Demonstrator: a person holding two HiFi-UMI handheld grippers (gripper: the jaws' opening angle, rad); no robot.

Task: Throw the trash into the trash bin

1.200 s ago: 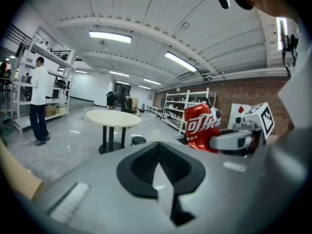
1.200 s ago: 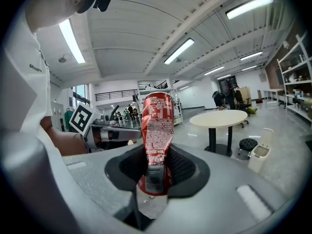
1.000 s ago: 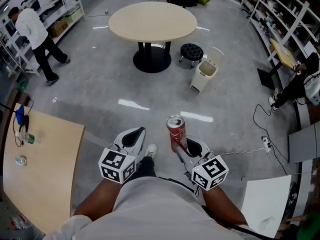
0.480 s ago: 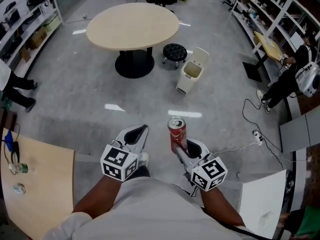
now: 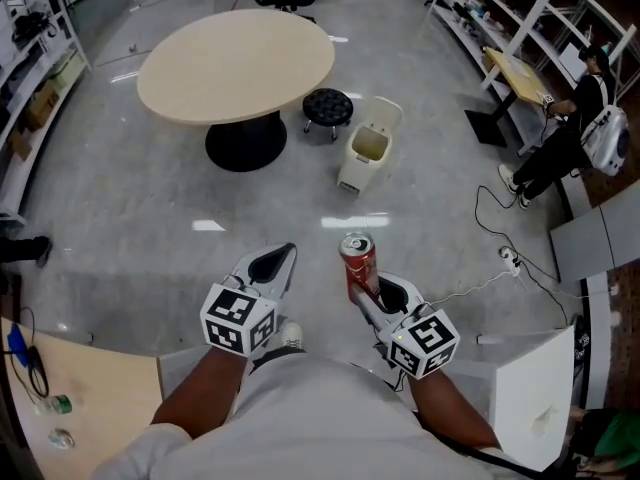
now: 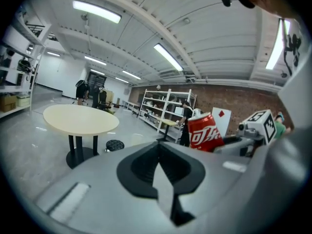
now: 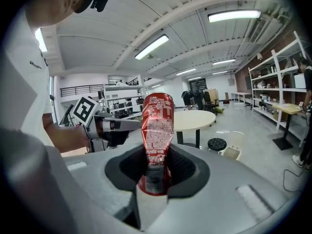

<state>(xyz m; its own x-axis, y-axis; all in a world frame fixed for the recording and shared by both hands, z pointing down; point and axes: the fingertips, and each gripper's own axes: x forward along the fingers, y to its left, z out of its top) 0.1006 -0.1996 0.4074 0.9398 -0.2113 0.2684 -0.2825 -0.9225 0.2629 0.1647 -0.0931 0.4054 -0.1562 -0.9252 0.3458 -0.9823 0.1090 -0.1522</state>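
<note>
A dented red soda can (image 5: 358, 263) stands upright between the jaws of my right gripper (image 5: 366, 290), which is shut on its lower part. The right gripper view shows the can (image 7: 157, 130) filling the middle of the jaws (image 7: 156, 177). My left gripper (image 5: 283, 258) is held level beside it, shut with nothing in it; in its own view the jaws (image 6: 159, 165) meet and the can (image 6: 204, 133) shows to the right. The cream trash bin (image 5: 362, 156), lid open, stands on the floor ahead, next to the round table; it also shows as the bin (image 7: 233, 151) in the right gripper view.
A round beige table (image 5: 237, 63) on a black pedestal and a black stool (image 5: 328, 108) stand beside the bin. Shelving runs along the right wall, with a person (image 5: 570, 138) near it. A cable (image 5: 500, 258) lies on the floor right. A wooden table corner (image 5: 80, 398) is lower left.
The round table, stool and bin have slid leftward and a little nearer in the head view as I moved across the floor. Both grippers keep their pose; the can stays held.
</note>
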